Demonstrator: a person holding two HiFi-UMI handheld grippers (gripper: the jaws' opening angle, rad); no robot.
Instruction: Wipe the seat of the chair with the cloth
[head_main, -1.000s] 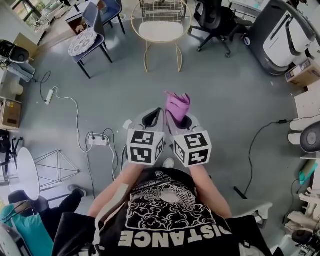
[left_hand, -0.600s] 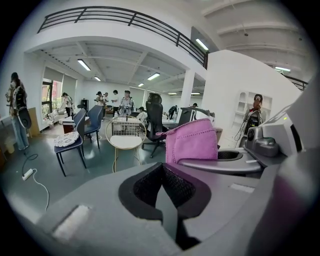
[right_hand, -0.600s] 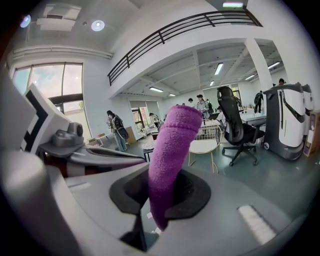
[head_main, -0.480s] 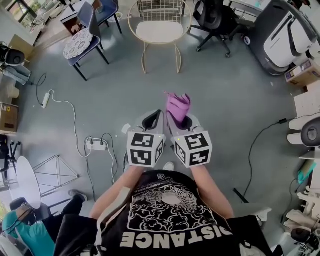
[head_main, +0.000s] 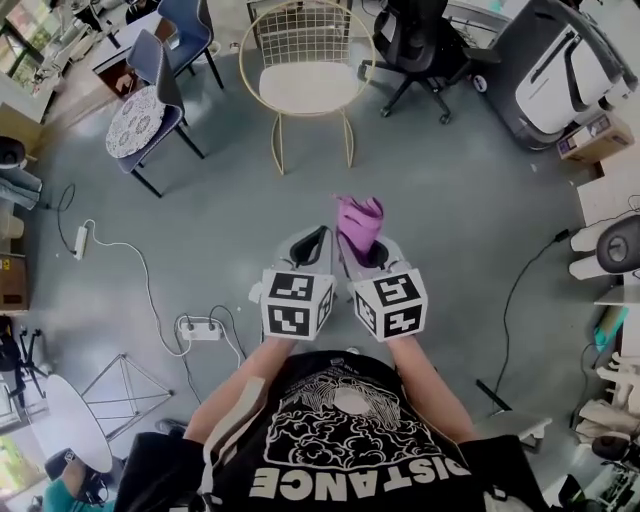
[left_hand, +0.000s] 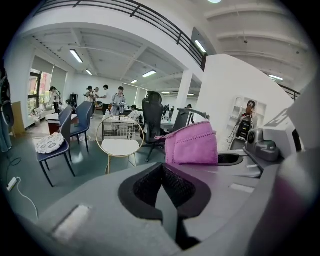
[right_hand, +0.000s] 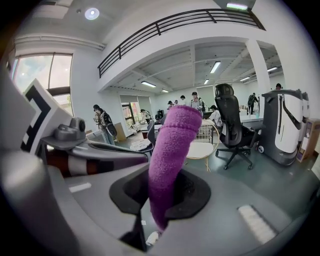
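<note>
A gold wire chair with a white seat (head_main: 308, 87) stands on the grey floor ahead of me, also small in the left gripper view (left_hand: 120, 146) and in the right gripper view (right_hand: 201, 149). A purple cloth (head_main: 359, 222) sticks up from my right gripper (head_main: 362, 248), whose jaws are shut on it (right_hand: 170, 165). My left gripper (head_main: 312, 246) sits beside it, jaws shut with nothing between them (left_hand: 163, 185). The cloth (left_hand: 192, 145) also shows at the right of the left gripper view. Both grippers are held close to my body, well short of the chair.
A blue chair with a patterned cushion (head_main: 135, 122) stands to the left. A black office chair (head_main: 420, 50) sits right of the gold chair, and a large grey machine (head_main: 560, 70) at far right. Cables and a power strip (head_main: 200, 330) lie on the floor at left.
The gold chair has come lower in the head view, nearer to me. Both grippers keep the same pose, the cloth still held.
</note>
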